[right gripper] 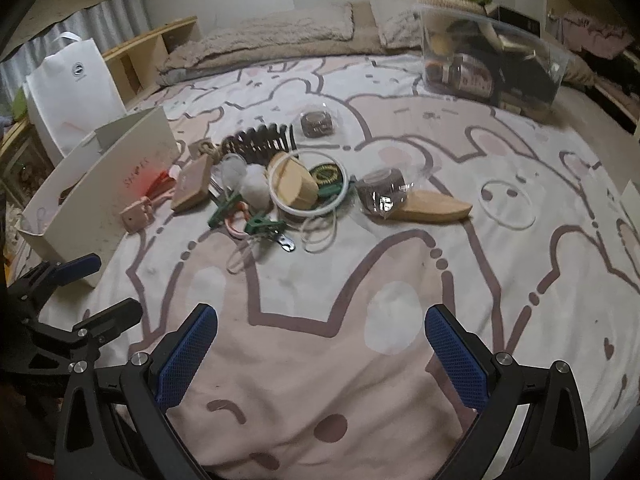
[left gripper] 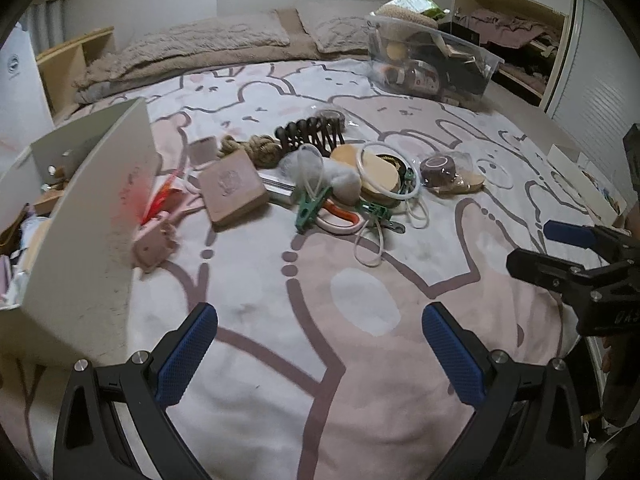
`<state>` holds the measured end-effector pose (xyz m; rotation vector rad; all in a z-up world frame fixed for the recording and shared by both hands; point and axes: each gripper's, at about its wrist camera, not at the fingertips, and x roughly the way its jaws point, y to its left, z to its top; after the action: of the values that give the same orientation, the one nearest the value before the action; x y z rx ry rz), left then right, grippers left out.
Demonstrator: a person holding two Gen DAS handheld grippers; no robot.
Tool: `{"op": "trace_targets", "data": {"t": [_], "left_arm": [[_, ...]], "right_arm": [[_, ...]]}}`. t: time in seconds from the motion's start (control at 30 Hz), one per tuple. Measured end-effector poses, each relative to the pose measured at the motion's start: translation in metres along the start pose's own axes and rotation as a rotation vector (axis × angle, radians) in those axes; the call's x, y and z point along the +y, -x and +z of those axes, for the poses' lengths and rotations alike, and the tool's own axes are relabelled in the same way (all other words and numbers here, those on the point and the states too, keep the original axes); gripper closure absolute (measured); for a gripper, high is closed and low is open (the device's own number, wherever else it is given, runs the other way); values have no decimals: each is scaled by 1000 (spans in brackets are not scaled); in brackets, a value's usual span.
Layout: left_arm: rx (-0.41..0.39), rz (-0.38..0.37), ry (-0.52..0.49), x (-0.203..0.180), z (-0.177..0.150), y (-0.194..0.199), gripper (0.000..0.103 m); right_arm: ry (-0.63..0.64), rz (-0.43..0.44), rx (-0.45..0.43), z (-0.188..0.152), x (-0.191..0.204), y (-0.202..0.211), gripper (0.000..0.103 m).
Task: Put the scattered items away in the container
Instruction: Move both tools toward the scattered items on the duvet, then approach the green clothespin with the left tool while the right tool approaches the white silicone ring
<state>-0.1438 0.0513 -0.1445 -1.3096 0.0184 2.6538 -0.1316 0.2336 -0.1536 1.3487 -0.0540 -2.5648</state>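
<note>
Clear plastic container point(right gripper: 492, 60), already crammed, stands on bedspread point(right gripper: 360, 360).

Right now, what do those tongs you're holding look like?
Both the left tongs and the right tongs are matte black plastic frames with silver pivot bolts. Each finger ends in a blue, dimpled pad. No cables or sleeves are visible.

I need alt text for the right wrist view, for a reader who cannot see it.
A pile of small items lies on a bed cover printed with rabbits, beyond the open, empty right gripper. A white box stands at the pile's left, a clear bin of things sits far right, and the left gripper shows at the left edge.
</note>
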Motion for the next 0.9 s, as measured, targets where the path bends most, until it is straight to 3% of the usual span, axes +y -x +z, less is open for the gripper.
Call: {"op": "trace_targets", "data": {"t": [0.27,0.6,0.9], "left_arm": [[36,-71,11,-10,7,-36,0],[87,-67,-34,-25,10,-81,0],[68,-45,-86,-31,15,-102,0]], "right_arm": [[-21,-2,38,-1,-15,-24,0],[-45,-65,83,0,-42,-51,0],[-72,-107,74,21,-70,-72,0]]}}
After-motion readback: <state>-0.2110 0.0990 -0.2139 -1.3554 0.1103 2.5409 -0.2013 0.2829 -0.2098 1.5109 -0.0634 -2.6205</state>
